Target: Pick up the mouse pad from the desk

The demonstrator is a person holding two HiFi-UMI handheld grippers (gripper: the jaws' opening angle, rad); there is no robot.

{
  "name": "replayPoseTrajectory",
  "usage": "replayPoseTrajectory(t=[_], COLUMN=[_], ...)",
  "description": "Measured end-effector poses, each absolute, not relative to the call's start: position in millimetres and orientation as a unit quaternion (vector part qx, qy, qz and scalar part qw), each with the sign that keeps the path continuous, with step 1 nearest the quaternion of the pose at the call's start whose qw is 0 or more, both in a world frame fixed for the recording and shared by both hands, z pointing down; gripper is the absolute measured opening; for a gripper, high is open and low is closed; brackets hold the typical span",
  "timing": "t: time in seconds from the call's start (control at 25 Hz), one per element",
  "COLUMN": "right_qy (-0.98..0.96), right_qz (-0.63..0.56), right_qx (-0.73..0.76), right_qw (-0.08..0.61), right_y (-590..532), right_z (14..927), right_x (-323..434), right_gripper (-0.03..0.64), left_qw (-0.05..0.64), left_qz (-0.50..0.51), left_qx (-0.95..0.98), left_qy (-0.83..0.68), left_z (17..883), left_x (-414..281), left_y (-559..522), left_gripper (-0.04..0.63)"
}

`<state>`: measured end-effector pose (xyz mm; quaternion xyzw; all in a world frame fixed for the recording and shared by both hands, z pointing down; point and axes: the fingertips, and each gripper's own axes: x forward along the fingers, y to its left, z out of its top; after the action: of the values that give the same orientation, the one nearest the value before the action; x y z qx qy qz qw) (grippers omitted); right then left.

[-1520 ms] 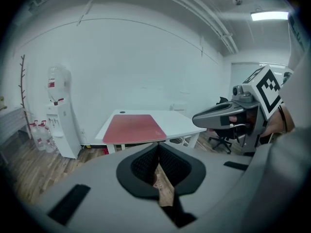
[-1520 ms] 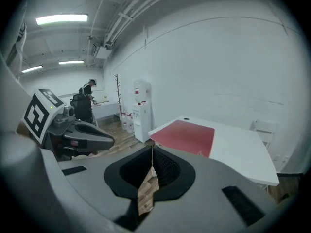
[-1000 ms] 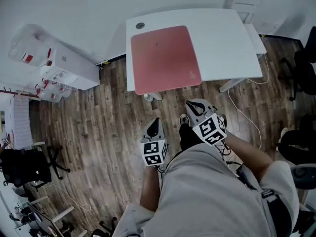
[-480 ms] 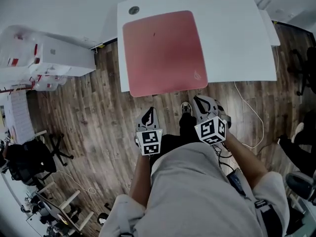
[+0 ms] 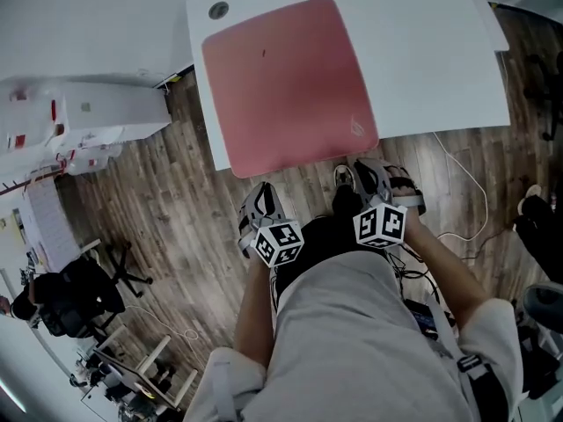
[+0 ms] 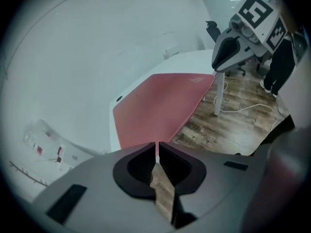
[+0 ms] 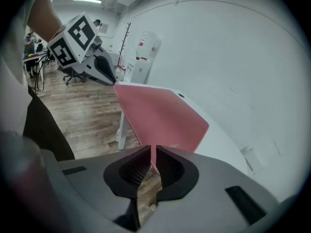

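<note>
A large pink mouse pad [image 5: 281, 86] lies flat on the left half of the white desk [image 5: 431, 60], reaching its front edge. Both grippers hang short of that edge, over the wood floor, touching nothing. My left gripper [image 5: 259, 197] is shut and empty, below the pad's front left corner. My right gripper [image 5: 366, 176] is shut and empty, just below the pad's front right corner. In the left gripper view the pad [image 6: 160, 108] lies beyond the closed jaws [image 6: 157, 148]. The right gripper view shows the pad [image 7: 158, 118] ahead of its closed jaws [image 7: 153, 152].
A round grommet [image 5: 217, 10] sits in the desk's back left corner. White boxes and a cabinet [image 5: 88, 117] stand left of the desk, a black office chair [image 5: 79, 293] further left. A white cable [image 5: 457, 192] trails on the floor at right. A desk leg [image 6: 218, 93] stands under the front edge.
The desk and pad have come nearer and larger in the head view. Both grippers sank and closed in on the desk's front edge; the left one rolled.
</note>
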<state>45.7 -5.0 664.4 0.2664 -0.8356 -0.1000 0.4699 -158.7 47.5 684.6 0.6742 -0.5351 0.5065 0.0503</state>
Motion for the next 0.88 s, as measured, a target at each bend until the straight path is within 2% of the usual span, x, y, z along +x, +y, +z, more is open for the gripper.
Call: replayPoseTrajectory(t=[0.12, 0.24, 0.4, 0.52, 0.88], right_qy=[-0.824, -0.811, -0.79, -0.778, -0.755], right_qz=[-0.151, -0.172, -0.199, -0.213, -0.243], right_qx=[0.254, 0.237, 0.231, 0.225, 0.216], right_qw=[0.484, 0.506, 0.532, 0.546, 0.57], right_y=[-7, -6, -13, -17, -24], right_z=[675, 692, 706, 715, 731], right_x=[43, 44, 50, 49, 47], right_gripper=[0.053, 0.146, 0.165, 0.18, 0.21], left_qw=[-0.006, -0.031, -0.059, -0.085, -0.123], left_qz=[0.553, 0.596, 0.618, 0.636, 0.66], left_qx=[0.652, 0.634, 0.635, 0.631, 0.603], left_qy=[-0.519, -0.492, -0.46, -0.435, -0.431], left_z=[691, 701, 715, 731, 741], left_x=[-167, -171, -169, -174, -188], left_y=[32, 27, 26, 27, 20], left_gripper=[0.022, 0.151, 0.211, 0.235, 0.235])
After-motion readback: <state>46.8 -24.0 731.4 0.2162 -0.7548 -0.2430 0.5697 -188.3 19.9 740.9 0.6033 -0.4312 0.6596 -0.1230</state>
